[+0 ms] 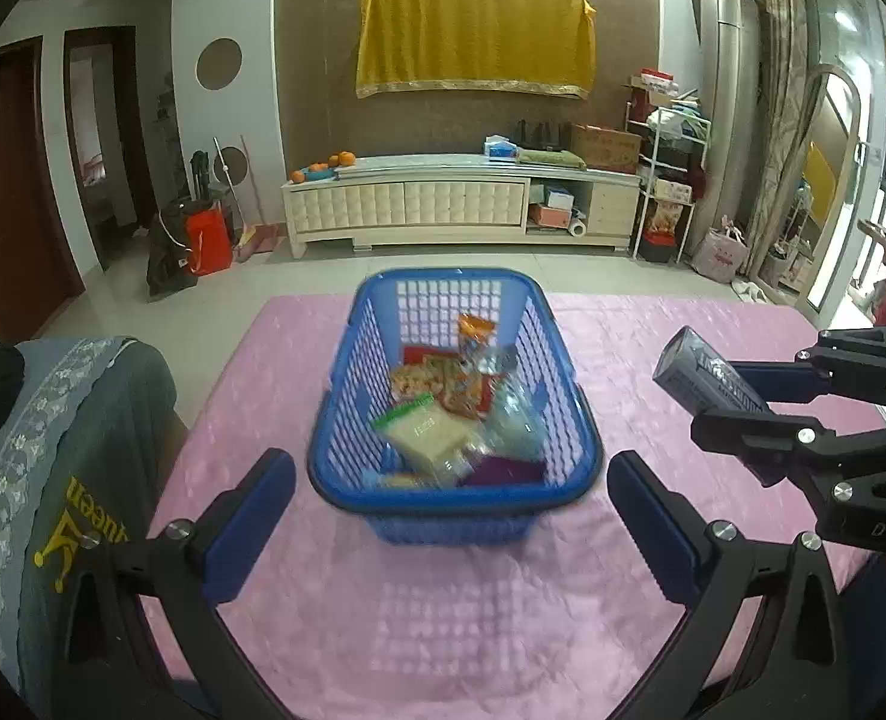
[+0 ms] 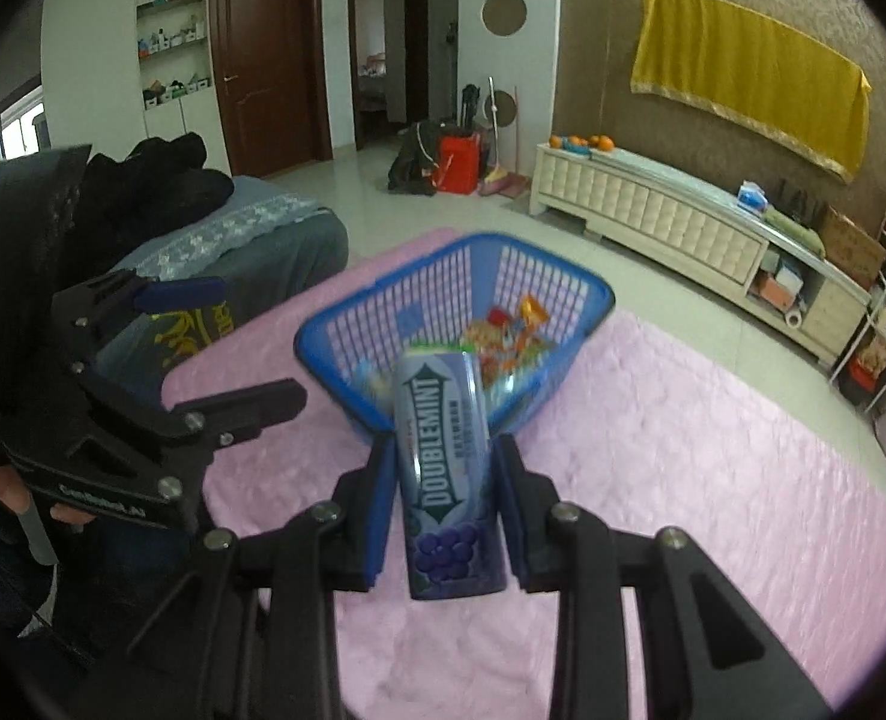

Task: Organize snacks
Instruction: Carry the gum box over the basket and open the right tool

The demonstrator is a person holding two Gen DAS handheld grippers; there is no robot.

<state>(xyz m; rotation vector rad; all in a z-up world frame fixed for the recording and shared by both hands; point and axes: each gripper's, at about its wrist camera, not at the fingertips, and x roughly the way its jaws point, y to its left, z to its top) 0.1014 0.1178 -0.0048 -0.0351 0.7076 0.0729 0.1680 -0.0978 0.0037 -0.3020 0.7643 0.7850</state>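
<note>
I've got the Doublemint tin (image 2: 452,474) clamped in my right gripper (image 2: 443,504) jaws, held above the pink-covered bench (image 2: 713,480), just short of the blue basket (image 2: 383,312) (snack packets (image 1: 437,414) piled inside). My left gripper (image 1: 452,516) hangs wide, empty, basket straight ahead. Grey draped seat (image 1: 71,450) crowds the left edge.

Yellow cloth (image 1: 473,48) on wall above cream cabinet (image 1: 461,201); oranges (image 1: 342,159), probably, at its left end.
</note>
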